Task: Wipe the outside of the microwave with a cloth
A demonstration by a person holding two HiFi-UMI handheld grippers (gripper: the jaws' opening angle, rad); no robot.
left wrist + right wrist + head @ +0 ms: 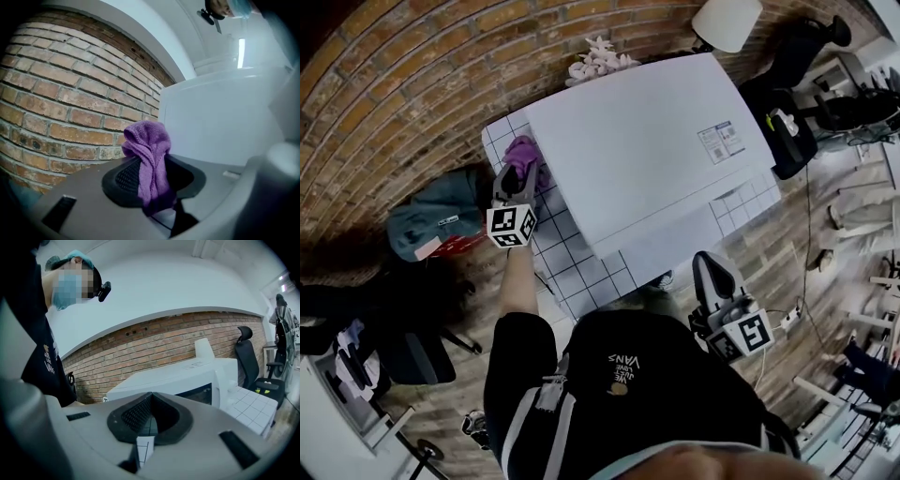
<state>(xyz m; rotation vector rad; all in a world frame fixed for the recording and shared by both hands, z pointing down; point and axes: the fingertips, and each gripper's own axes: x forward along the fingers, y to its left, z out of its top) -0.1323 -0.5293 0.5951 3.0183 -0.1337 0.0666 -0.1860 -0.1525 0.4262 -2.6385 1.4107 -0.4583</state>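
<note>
The microwave [647, 159], one white box, is set on a white tiled surface [572, 267] against a brick wall [422, 84]. Nearest, the right tool [706, 261] is held shut and empty off the surface's front edge. Farther on, the left tool [516, 176] is clamped on one bunched purple cloth [523, 152], just beside the microwave's left side. One teal bag [436, 220] lies on the floor nearby.

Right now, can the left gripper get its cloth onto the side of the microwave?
Probably yes. The left gripper is shut on the purple cloth and sits right beside the microwave, at its side panel, with nothing visible between them.
</note>
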